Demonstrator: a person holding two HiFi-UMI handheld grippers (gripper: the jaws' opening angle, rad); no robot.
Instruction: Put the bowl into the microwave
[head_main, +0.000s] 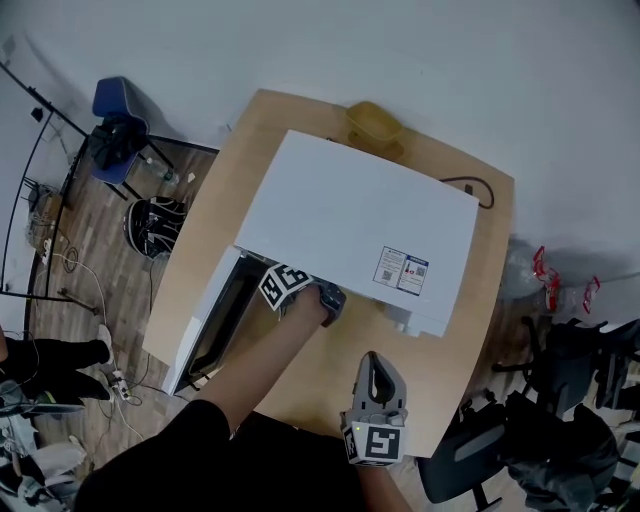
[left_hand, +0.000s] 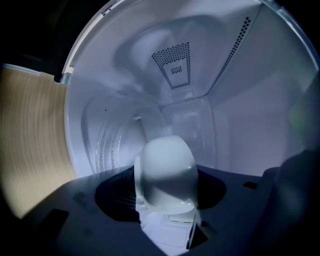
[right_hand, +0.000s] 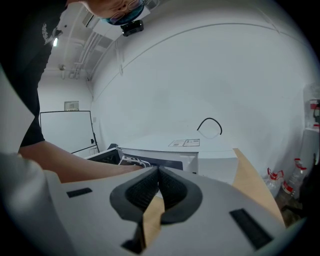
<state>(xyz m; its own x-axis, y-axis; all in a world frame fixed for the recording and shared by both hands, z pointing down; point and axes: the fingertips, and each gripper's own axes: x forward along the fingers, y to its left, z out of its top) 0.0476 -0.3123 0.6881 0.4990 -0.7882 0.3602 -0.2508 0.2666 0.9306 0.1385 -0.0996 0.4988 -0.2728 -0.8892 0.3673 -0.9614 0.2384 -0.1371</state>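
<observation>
The white microwave (head_main: 350, 215) stands on the wooden table (head_main: 470, 330), its door (head_main: 205, 335) swung open at the left. My left gripper (left_hand: 166, 194) reaches inside the cavity; in the head view only its marker cube (head_main: 285, 285) and body show at the opening. A white bowl (left_hand: 167, 165) sits tilted between its jaws, gripped by the rim, above the glass turntable (left_hand: 112, 142). My right gripper (head_main: 372, 360) hovers over the table in front of the microwave, shut with nothing in it.
A yellow container (head_main: 372, 120) sits behind the microwave and a black cable (head_main: 472, 190) runs off its right rear. A blue chair (head_main: 115, 110) stands far left, a black chair (head_main: 470, 460) at the near right. Bottles (head_main: 545, 270) lie right of the table.
</observation>
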